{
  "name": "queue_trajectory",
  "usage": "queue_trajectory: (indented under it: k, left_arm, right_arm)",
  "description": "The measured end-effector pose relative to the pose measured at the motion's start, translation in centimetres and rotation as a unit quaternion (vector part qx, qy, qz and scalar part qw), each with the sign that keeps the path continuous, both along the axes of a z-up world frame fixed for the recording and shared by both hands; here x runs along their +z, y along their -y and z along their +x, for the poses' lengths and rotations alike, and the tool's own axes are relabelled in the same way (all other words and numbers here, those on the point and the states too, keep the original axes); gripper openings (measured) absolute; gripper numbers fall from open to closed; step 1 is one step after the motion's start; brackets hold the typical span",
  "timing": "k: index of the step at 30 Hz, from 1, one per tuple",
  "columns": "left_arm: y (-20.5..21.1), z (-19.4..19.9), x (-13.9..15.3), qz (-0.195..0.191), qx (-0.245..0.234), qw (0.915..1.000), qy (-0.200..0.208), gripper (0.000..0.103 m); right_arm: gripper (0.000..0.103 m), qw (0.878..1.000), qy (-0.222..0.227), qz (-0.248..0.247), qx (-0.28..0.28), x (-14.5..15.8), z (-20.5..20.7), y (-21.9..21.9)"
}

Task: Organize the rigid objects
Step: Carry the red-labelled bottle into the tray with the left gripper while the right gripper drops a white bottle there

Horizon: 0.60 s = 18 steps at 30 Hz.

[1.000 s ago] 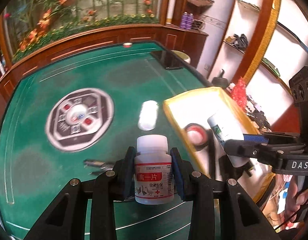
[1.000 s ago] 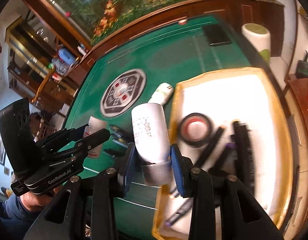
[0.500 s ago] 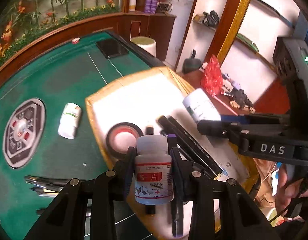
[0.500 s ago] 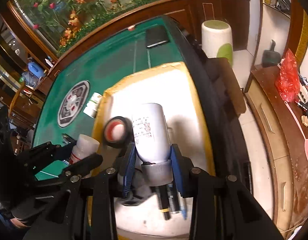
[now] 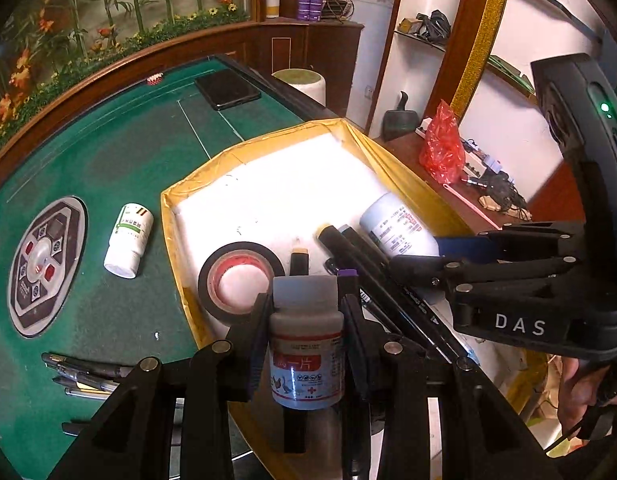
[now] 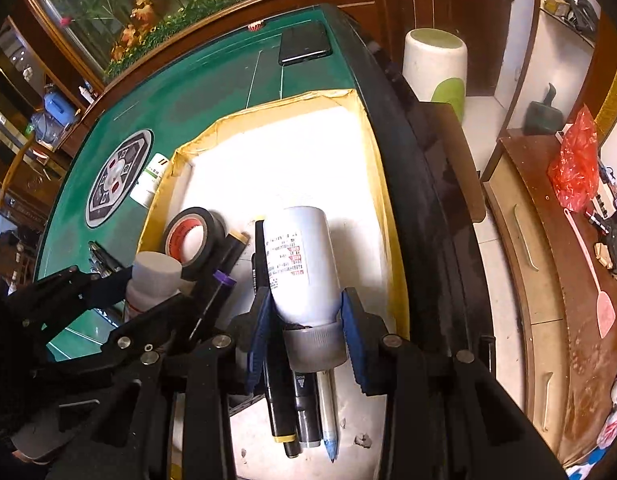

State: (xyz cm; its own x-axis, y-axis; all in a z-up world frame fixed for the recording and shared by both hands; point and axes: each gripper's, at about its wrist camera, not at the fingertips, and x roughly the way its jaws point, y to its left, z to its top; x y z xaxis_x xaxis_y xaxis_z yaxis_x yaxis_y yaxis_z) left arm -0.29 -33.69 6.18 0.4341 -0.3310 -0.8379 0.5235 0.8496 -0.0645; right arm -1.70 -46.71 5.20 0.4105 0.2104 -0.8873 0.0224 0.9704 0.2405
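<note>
Ahead and to the left of the left gripper [image 5: 306, 344] a white pill bottle [image 5: 128, 240] lies on its side on the green table [image 5: 108, 152], just outside the tray wall; nearer and further left a few pens [image 5: 84, 376] lie on the felt beside a round control panel [image 5: 44, 264]; a dark phone [image 5: 227, 89] rests far ahead near the table's edge; a white and green stool [image 6: 436, 68] stands on the floor beyond that edge.

The left jaws are closed on an upright red-labelled bottle [image 5: 306, 356], its white cap up, held over the near rim of the yellow-walled tray [image 5: 172, 216]; just ahead of these jaws, inside the tray, lies a roll of black tape [image 5: 240, 276]; black markers [image 5: 348, 252] lie to the right of it, running back under both grippers.

The right gripper [image 6: 306, 336] holds a tall white bottle [image 6: 300, 264] by its neck end, grey cap towards the camera, base pointing ahead over the tray's white floor; the markers lie directly beneath it, their tips showing below the jaws; the left gripper and its bottle sit close on the left.
</note>
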Motion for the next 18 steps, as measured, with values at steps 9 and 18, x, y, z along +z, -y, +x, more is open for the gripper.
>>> queue_trajectory:
  k: [9, 18]
  left_arm:
    - [-0.3, 0.1, 0.2, 0.0, 0.002, 1.0, -0.004, 0.037]
    - [-0.3, -0.6, 1.3, 0.002, -0.013, 0.9997, 0.02, 0.042]
  right_arm:
    - [0.034, 1.0, -0.006, -0.003, 0.002, -0.1, -0.1, -0.3]
    - [0.035, 1.0, -0.008, -0.002, -0.013, 0.6, -1.1, -0.1]
